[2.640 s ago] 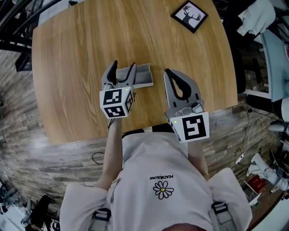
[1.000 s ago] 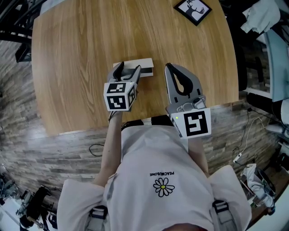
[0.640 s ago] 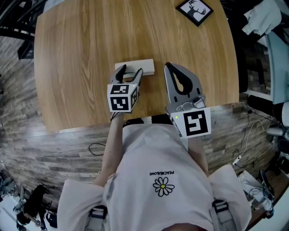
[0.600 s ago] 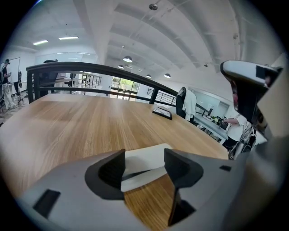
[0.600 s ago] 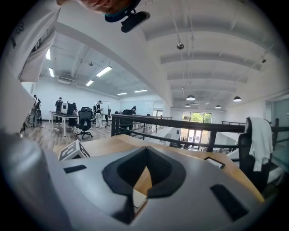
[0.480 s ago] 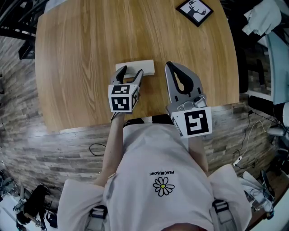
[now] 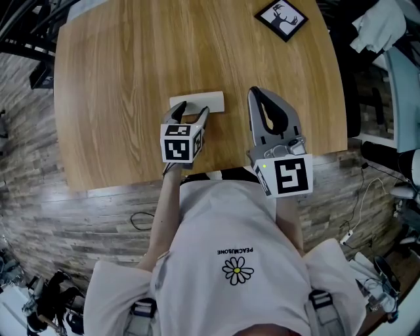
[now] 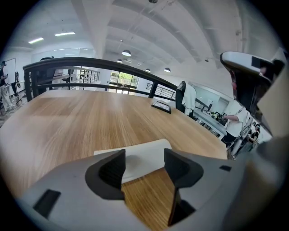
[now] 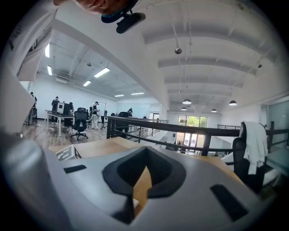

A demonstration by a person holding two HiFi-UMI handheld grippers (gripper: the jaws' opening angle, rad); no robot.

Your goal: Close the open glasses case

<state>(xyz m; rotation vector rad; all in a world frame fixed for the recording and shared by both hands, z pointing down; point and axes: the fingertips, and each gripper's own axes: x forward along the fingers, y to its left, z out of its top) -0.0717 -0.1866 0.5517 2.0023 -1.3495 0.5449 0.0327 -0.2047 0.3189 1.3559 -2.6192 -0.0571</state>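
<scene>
PICTURED: Nearest the viewer, a person in a pale shirt holds two claws low over a wooden table [image 7: 111, 79]. The right claw [image 7: 256, 93] hangs just right of the glasses case [image 7: 197, 102] and apart from it, its jaws pressed tip to tip with nothing between them. The left claw [image 7: 194, 108] is spread wide and holds nothing, its tips astride the case's near edge; whether they touch it cannot be told. The case is a flat white slab with rounded corners, lying a little in from the table's near edge. Its lid appears to be down, though no view shows the seam or catch. If the catch has not taken, the lid may gape again. A left jaw snagging the rim could also lift the lid, or drag the light case across the smooth wood. Well beyond the case, a framed deer picture [image 7: 280, 18] lies at the table's far corner.
</scene>
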